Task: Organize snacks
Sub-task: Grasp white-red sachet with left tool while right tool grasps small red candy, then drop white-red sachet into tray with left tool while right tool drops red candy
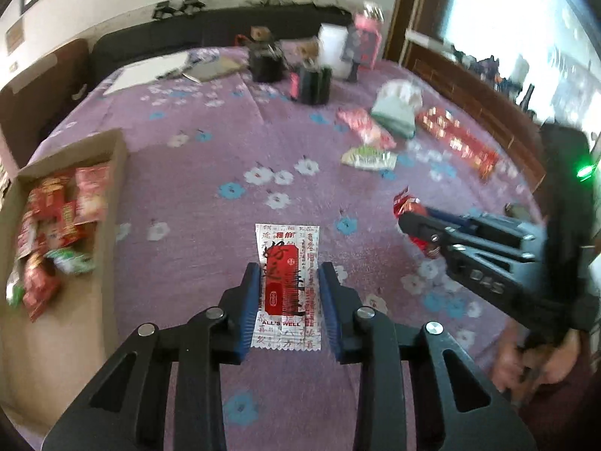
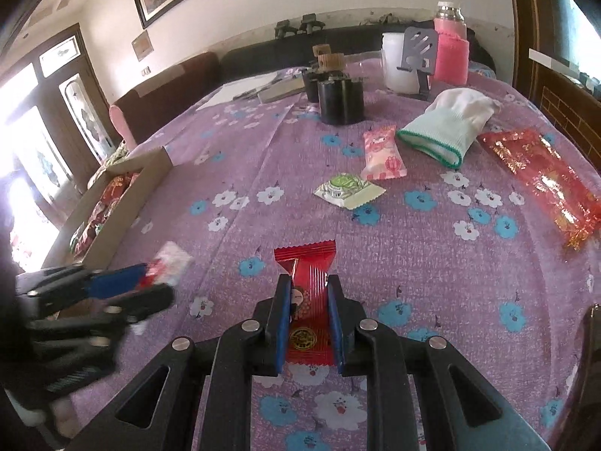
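I have a snack in each gripper. My left gripper [image 1: 289, 274] is clamped on a white packet [image 1: 287, 285] with red print, the pads pressing its long sides, and my right gripper [image 2: 310, 289] is pinched on a red packet [image 2: 310, 300] the same way; both packets stick out ahead of the fingertips over the purple cloth [image 2: 413, 263]. So I judge the pick-up done for this pair, and the step in hand is carrying them to the box [image 1: 75, 225], which sits at the left edge of the table and already holds a heap of red and green packets. The next move calls for swinging both hands leftward, clearing the box's near wall, and letting go above the pile rather than on the rim. My left hand is the nearer one, so it should go first to keep the two grippers from crowding each other. The cloth between me and the box is bare, so the path is open. Still loose on the cloth, well apart from the box, are a green packet [image 2: 349, 189], a pink packet [image 2: 383, 152], a long red pack [image 2: 541, 180] near the right edge, and a glove [image 2: 447, 124].
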Demonstrator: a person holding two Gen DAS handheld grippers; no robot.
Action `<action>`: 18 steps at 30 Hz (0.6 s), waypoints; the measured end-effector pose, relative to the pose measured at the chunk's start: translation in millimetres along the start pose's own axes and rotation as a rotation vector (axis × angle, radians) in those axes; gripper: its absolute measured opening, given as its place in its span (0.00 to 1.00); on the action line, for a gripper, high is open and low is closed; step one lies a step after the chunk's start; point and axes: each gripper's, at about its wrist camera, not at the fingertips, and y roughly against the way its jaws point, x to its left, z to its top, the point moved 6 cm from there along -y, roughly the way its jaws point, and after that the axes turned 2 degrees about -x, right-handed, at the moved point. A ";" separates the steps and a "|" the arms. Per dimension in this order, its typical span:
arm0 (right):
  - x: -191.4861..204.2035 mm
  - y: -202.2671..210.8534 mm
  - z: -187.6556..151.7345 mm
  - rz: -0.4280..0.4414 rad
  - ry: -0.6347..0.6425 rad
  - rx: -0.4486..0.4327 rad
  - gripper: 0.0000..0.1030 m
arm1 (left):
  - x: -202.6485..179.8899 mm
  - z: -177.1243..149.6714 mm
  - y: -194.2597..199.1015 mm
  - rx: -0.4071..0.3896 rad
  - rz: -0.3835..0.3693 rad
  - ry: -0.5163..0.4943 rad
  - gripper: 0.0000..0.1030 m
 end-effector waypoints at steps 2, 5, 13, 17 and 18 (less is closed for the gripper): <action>-0.5 0.2 0.0 -0.004 -0.003 -0.003 0.18 | 12.5 0.8 16.5 -0.022 -0.006 0.034 0.28; 0.7 -0.8 -0.8 -0.009 0.000 -0.001 0.18 | 45.8 -4.0 42.6 -0.053 0.024 0.088 0.28; 42.7 11.2 9.3 0.036 0.040 -0.006 0.18 | 168.8 -35.4 77.9 -0.055 0.196 0.279 0.28; 104.1 19.1 23.5 0.139 0.103 0.004 0.18 | 213.1 -54.3 81.4 -0.044 0.244 0.365 0.28; 120.6 19.2 26.2 0.162 0.125 0.009 0.18 | 220.3 -58.4 79.8 -0.038 0.249 0.378 0.28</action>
